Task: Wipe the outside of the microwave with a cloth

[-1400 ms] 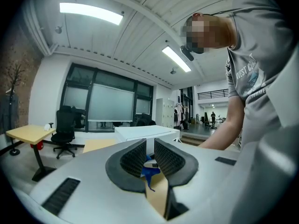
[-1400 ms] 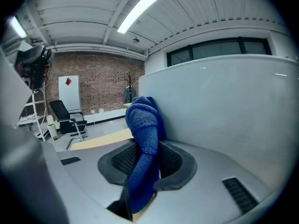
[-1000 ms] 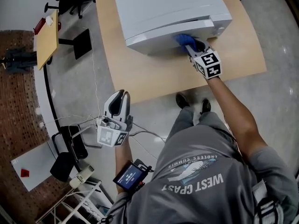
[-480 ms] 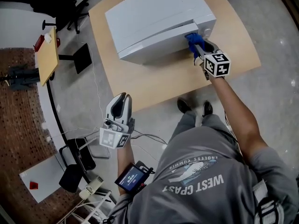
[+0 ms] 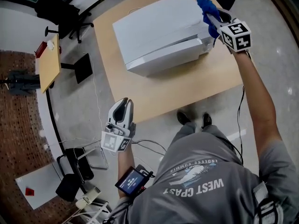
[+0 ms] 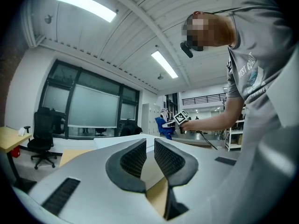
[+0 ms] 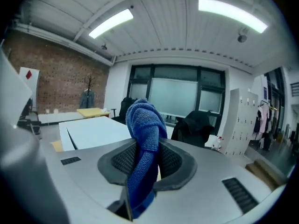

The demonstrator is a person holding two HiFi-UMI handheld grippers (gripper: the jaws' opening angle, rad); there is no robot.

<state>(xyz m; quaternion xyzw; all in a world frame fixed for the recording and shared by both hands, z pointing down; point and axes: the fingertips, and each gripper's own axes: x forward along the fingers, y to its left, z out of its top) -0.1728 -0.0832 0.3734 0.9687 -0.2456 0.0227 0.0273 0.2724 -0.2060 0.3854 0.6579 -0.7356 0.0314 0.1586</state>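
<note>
A white microwave [image 5: 159,29] stands on a wooden table [image 5: 187,87]. My right gripper [image 5: 210,17] hangs at the microwave's upper right corner, raised off the table, shut on a blue cloth [image 5: 205,6] that bunches up out of the jaws. In the right gripper view the cloth [image 7: 145,125] fills the gap of that gripper [image 7: 145,160], and the microwave [image 7: 96,130] lies to the left beyond it. My left gripper [image 5: 122,102] stays over the floor, short of the table's near edge, shut and empty. In the left gripper view its jaws [image 6: 149,146] point level toward the table.
A small yellow side table [image 5: 46,45] and an office chair [image 5: 65,3] stand at the far left. Cables and a power strip [image 5: 86,197] lie on the floor near the left gripper. The person's feet [image 5: 191,118] are at the table's near edge.
My right gripper has swept the cloth from the microwave's lower front, rightward and up to its upper right corner. The left gripper has hardly shifted.
</note>
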